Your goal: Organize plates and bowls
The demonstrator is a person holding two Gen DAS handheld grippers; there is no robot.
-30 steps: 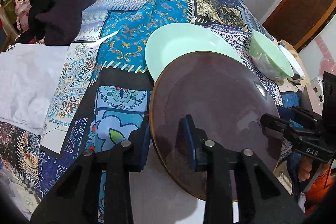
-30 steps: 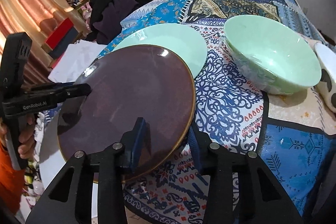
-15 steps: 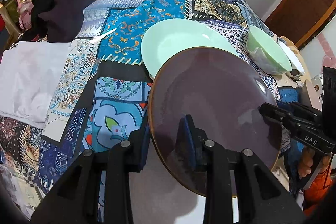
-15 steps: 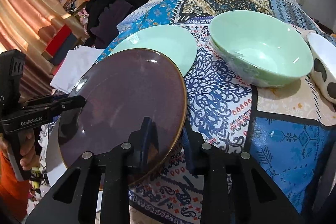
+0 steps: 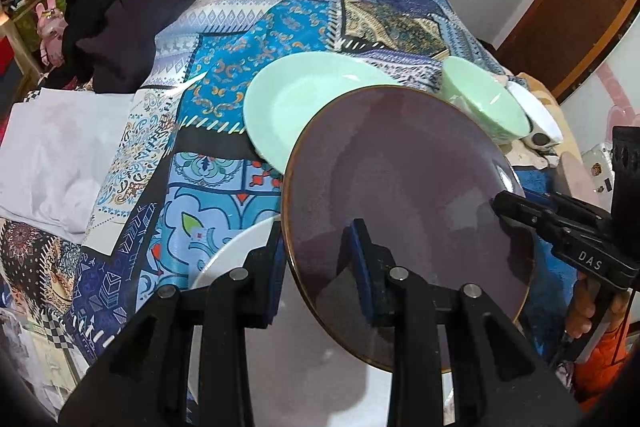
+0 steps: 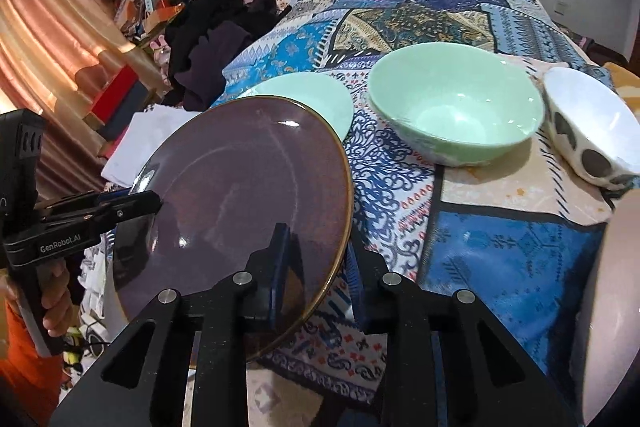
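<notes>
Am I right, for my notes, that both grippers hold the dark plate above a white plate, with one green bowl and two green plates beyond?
Nearly. The right wrist view shows only one green plate beyond the dark plate, beside the green bowl.

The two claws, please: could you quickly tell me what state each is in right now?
Left claw: shut on the dark plate's rim.
Right claw: has just been closing; shut on the same plate's opposite rim.

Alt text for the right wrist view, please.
The right gripper pinches the near rim of a tilted brown plate, while the left gripper grips its far edge. Behind lie a green plate, a green bowl and a spotted white bowl on a patterned cloth.
</notes>
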